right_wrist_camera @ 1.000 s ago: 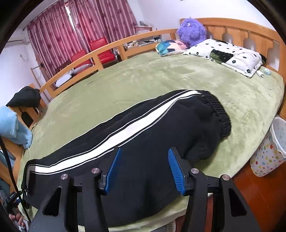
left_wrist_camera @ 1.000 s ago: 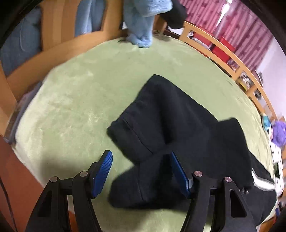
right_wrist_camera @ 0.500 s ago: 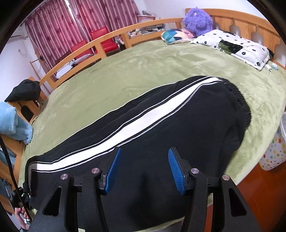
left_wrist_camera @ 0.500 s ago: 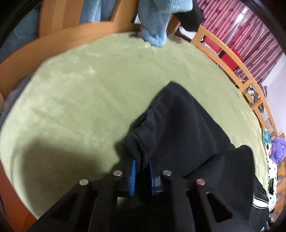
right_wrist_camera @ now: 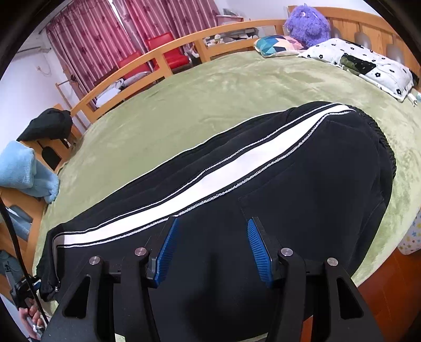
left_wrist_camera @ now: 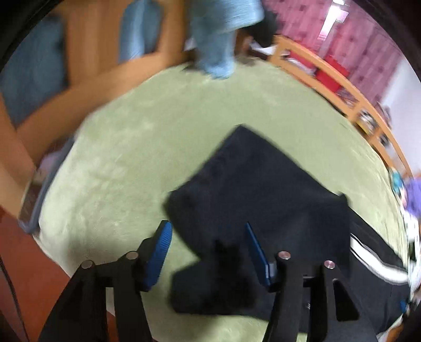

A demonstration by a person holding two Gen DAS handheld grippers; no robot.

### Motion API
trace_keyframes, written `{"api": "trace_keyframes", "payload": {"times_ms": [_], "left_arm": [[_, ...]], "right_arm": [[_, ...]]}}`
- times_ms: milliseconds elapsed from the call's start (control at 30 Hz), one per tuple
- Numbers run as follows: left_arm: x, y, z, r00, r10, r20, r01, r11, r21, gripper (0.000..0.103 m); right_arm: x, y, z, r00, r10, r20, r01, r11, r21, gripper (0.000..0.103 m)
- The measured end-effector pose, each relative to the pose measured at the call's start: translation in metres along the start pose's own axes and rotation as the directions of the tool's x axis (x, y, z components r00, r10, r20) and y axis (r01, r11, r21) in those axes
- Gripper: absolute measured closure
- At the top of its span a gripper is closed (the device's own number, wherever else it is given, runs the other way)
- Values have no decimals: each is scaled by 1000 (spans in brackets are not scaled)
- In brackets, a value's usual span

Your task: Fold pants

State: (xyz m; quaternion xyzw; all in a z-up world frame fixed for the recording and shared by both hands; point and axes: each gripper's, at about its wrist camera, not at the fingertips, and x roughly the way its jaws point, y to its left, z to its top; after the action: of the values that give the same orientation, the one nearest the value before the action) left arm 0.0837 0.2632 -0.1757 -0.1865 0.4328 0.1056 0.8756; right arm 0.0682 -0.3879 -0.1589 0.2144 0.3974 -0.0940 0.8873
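Black pants [right_wrist_camera: 263, 184] with a white side stripe [right_wrist_camera: 210, 181] lie lengthwise on the green bed cover [right_wrist_camera: 210, 86], waistband at the right. In the left wrist view the leg ends [left_wrist_camera: 250, 189] lie folded and rumpled on the cover [left_wrist_camera: 118, 163]; this view is blurred. My left gripper [left_wrist_camera: 208, 250] is open just above the leg cuffs, holding nothing. My right gripper [right_wrist_camera: 210, 247] is open over the seat of the pants, holding nothing.
A wooden bed rail [right_wrist_camera: 158, 55] runs along the far side. A light blue towel [right_wrist_camera: 23, 171] and a dark garment [right_wrist_camera: 47, 123] hang at the foot end. Pillows [right_wrist_camera: 368, 63] and a purple plush toy [right_wrist_camera: 307, 23] lie at the head. A patterned bin [right_wrist_camera: 410, 236] stands beside the bed.
My left gripper was shut on a leg cuff half a second ago; it has let go, opened and drawn back. My right gripper has moved closer over the pants, still open.
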Motion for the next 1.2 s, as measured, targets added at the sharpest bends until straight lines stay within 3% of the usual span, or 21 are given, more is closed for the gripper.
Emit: {"api": "trace_keyframes", "payload": {"times_ms": [67, 133, 233, 433, 467, 500, 567, 633, 700, 733, 767, 800, 867, 967, 1067, 1200], "left_arm": [[-13, -21, 0, 999, -38, 24, 36, 997, 67, 38], [-20, -42, -4, 990, -140, 23, 137, 986, 98, 30], [-9, -74, -15, 952, -299, -72, 305, 946, 107, 30], [20, -123, -49, 942, -283, -179, 314, 933, 177, 30], [24, -128, -54, 943, -270, -195, 307, 932, 194, 30], [27, -133, -60, 956, -223, -188, 264, 937, 229, 30], [32, -141, -70, 994, -47, -101, 77, 946, 315, 30], [40, -148, -75, 995, 89, -50, -65, 929, 365, 26], [45, -148, -76, 996, 83, -44, -60, 925, 376, 28], [43, -145, -76, 998, 57, -38, -40, 933, 357, 35], [39, -142, -73, 999, 16, -38, -3, 941, 339, 58], [34, -141, -70, 999, -26, -42, 38, 945, 325, 66], [24, -141, -59, 1000, -26, 1, 25, 948, 319, 81], [7, -142, -31, 995, -1, 101, -32, 945, 325, 88], [-2, -133, 12, 983, 13, 184, -68, 952, 298, 89], [3, -121, 55, 973, 39, 227, -96, 965, 246, 89]], "right_arm": [[4, -2, -2, 1000, 8, -11, -8, 1000, 4, 49], [7, -2, -6, 1000, 14, -20, -13, 1000, 10, 49], [10, -4, -10, 999, 32, -26, -31, 999, 21, 49], [6, -13, -15, 999, 42, -27, -41, 998, 44, 49], [6, -15, -16, 999, 42, -26, -40, 998, 48, 49], [6, -16, -16, 999, 38, -27, -36, 998, 51, 47], [8, -19, -18, 999, 28, -30, -26, 998, 52, 47], [12, -20, -19, 999, 24, -40, -22, 998, 55, 47], [16, -21, -19, 998, 29, -47, -26, 998, 59, 47], [18, -20, -19, 998, 30, -51, -27, 998, 59, 47], [20, -20, -17, 998, 30, -54, -27, 998, 56, 47], [20, -20, -15, 998, 30, -55, -27, 998, 54, 47], [23, -19, -13, 998, 32, -54, -29, 998, 52, 47], [28, -16, -9, 997, 41, -59, -37, 998, 58, 47], [35, -12, -7, 997, 47, -67, -44, 998, 54, 47], [45, -5, -3, 995, 48, -82, -44, 998, 49, 47]]}}
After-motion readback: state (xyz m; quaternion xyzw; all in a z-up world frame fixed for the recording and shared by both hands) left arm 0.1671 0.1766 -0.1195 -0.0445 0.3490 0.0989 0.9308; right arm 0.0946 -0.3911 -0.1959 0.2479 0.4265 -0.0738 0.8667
